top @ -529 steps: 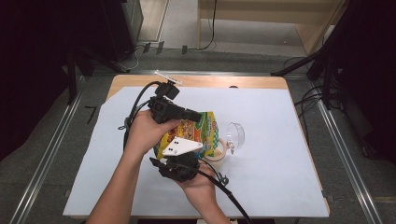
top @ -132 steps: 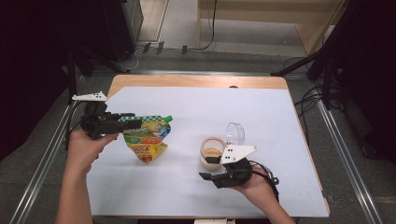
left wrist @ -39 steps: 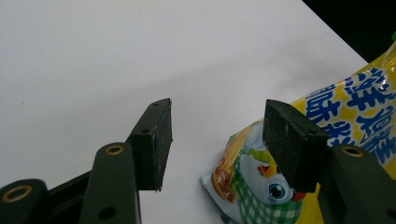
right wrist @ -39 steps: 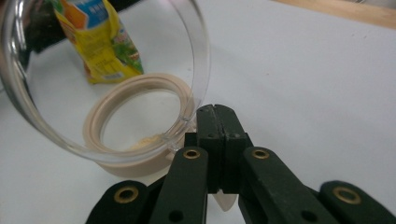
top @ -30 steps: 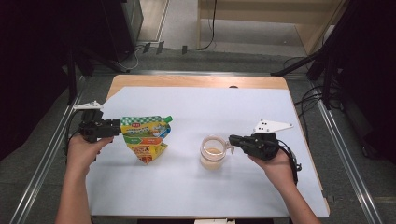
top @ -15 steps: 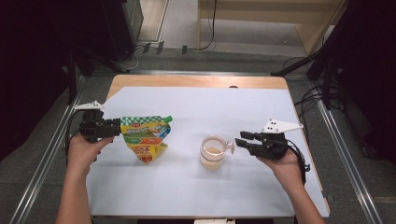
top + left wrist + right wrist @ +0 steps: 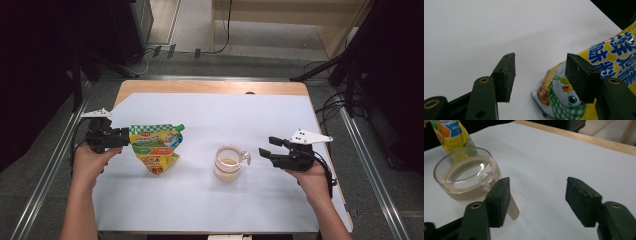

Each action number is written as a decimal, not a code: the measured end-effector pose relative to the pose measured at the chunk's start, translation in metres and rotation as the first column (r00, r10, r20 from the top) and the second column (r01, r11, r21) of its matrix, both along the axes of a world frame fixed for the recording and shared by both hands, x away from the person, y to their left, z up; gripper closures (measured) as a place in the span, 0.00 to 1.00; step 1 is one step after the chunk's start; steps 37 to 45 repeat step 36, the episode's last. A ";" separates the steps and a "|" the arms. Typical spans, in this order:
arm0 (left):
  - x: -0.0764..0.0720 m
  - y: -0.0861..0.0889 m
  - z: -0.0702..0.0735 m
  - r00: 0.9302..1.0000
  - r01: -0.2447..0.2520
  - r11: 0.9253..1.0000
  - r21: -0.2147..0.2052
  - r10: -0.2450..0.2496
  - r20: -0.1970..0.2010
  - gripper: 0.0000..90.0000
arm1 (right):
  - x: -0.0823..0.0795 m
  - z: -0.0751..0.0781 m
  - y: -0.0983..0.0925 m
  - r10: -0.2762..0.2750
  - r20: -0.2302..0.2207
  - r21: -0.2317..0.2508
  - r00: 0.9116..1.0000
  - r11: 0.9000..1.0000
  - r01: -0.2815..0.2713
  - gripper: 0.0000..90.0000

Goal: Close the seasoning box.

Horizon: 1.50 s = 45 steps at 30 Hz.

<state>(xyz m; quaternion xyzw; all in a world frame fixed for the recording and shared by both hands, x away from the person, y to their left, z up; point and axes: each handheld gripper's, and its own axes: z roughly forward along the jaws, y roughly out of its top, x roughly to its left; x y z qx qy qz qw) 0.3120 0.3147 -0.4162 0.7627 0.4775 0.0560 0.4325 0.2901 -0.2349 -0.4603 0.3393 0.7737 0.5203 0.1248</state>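
The right gripper point(image 7: 266, 152) has just been opening its fingers, empty, leaving the cup point(image 7: 228, 163) upright. The left gripper point(image 7: 123, 138) fingers sit open beside the pouch point(image 7: 156, 147).

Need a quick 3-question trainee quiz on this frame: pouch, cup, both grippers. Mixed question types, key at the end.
1. True or false: the right gripper is clamped on the handle of the glass cup.
2. Which lies nearest the left gripper? A) the cup B) the printed pouch C) the wooden table edge
3. Fill in: the cup holds a pale ___ liquid.

Key:
1. False. Its jaws have just been opening, with nothing between them, and they stand off the handle.
2. B. The pouch end sits by the open jaws.
3. Beige.
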 end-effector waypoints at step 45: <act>0.005 0.000 -0.016 0.997 -0.072 0.997 0.030 0.073 -0.005 0.50 | 0.017 -0.030 -0.028 -0.160 -0.064 -0.066 0.985 0.986 0.156 0.30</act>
